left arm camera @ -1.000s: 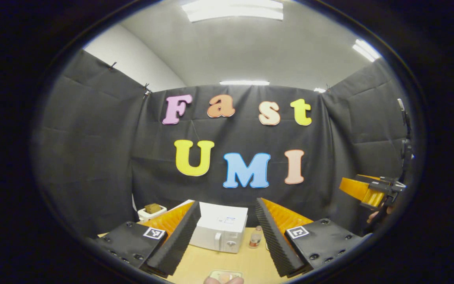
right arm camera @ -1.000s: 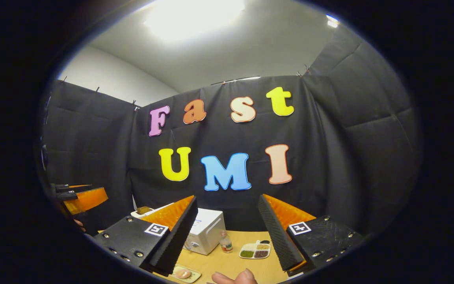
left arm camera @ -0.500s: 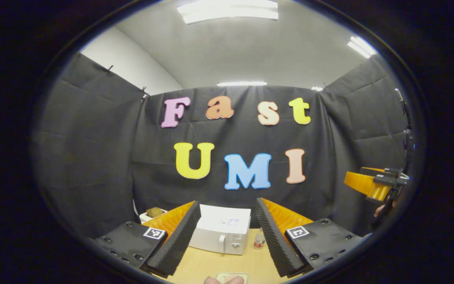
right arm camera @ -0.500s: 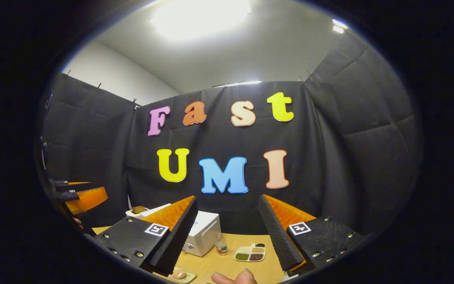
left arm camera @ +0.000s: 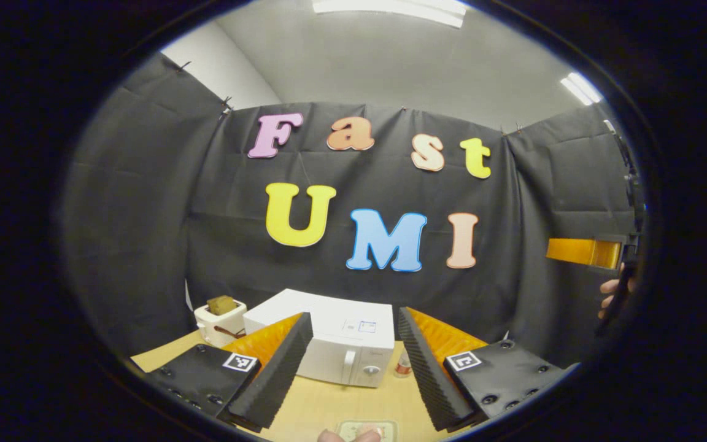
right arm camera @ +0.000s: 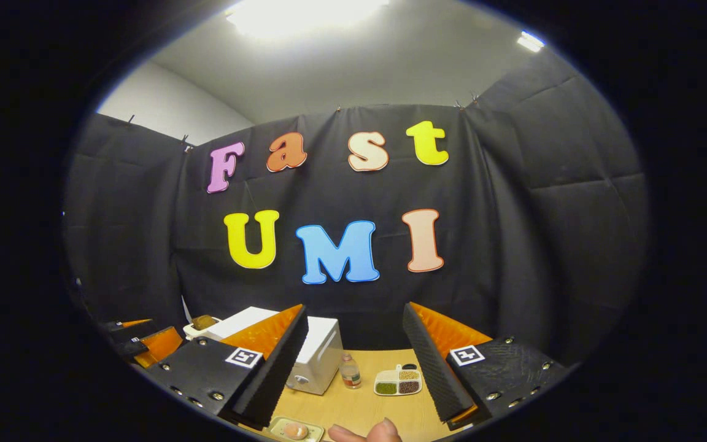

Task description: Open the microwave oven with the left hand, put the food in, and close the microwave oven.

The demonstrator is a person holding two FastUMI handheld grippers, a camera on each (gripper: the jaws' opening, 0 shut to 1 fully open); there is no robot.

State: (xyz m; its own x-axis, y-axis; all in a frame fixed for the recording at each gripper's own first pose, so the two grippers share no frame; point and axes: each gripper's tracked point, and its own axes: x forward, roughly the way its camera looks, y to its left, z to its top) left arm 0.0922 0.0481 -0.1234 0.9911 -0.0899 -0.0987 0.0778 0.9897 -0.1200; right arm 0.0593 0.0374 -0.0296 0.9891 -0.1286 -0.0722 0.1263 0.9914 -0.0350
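Since a second ago, the left gripper [left arm camera: 353, 362] has been brought nearer the closed white box-shaped microwave oven [left arm camera: 335, 344], lined up on its door handle. Both grippers' jaws are held apart, empty.

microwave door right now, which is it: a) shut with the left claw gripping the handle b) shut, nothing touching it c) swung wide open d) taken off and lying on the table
b: the microwave sits with its door flush and closed, and the left claw hangs open short of it, fingers apart with nothing between them.
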